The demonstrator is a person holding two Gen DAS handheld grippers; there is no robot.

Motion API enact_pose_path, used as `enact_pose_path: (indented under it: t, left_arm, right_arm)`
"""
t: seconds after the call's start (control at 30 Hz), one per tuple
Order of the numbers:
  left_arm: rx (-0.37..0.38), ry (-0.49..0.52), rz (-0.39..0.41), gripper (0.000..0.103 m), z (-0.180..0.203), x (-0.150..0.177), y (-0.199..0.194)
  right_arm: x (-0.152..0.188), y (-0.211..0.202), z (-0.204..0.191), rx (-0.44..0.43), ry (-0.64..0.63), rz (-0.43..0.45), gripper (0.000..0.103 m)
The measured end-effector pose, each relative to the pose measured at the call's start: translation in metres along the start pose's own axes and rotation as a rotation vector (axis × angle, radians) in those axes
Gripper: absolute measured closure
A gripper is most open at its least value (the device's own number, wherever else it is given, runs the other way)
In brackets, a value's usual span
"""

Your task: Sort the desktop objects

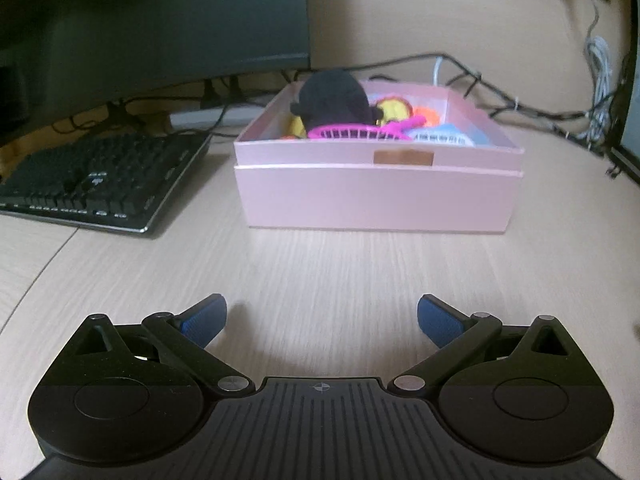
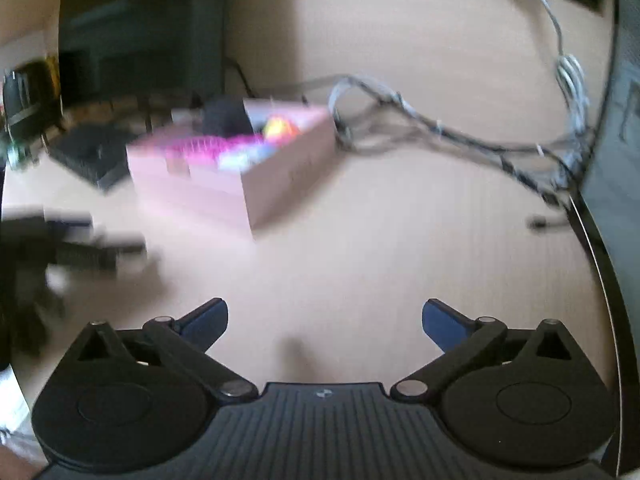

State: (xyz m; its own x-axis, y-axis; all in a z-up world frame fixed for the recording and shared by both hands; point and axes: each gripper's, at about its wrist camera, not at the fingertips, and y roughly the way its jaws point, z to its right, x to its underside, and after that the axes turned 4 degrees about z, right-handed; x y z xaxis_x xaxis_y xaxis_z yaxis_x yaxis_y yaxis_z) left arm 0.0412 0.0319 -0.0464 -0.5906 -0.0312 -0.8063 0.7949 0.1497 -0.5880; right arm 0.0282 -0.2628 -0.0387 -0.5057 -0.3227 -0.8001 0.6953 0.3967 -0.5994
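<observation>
Left wrist view: the left gripper (image 1: 322, 320) has its blue-padded fingers (image 1: 202, 322) spread wide and empty over the pale wood-grain desk (image 1: 320, 264); a pink rectangular cardboard box (image 1: 376, 196) of bright toys sits at centre, a black keyboard (image 1: 100, 180) at left. The right gripper (image 2: 325, 322) is likewise released, the box blurred at upper left.

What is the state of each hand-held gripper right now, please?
Left hand-held gripper: open, nothing between its fingers.
Right hand-held gripper: open wide, nothing held.
</observation>
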Motion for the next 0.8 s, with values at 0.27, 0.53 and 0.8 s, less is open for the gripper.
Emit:
enact_pose_path:
  t: [0.27, 0.53, 0.8]
  left_arm:
    - [0.026, -0.034, -0.011, 0.0, -0.006, 0.001, 0.003]
    - [0.039, -0.023, -0.009, 0.0, -0.007, 0.0, 0.005]
    - [0.046, -0.023, -0.009, 0.0, -0.007, -0.001, 0.005]
  right_arm:
    - [0.02, 0.012, 0.016, -0.023, -0.03, -0.04, 0.0]
    - [0.015, 0.028, 0.012, -0.198, -0.106, -0.003, 0.0]
    - [0.012, 0.036, 0.011, -0.221, -0.124, 0.016, 0.0]
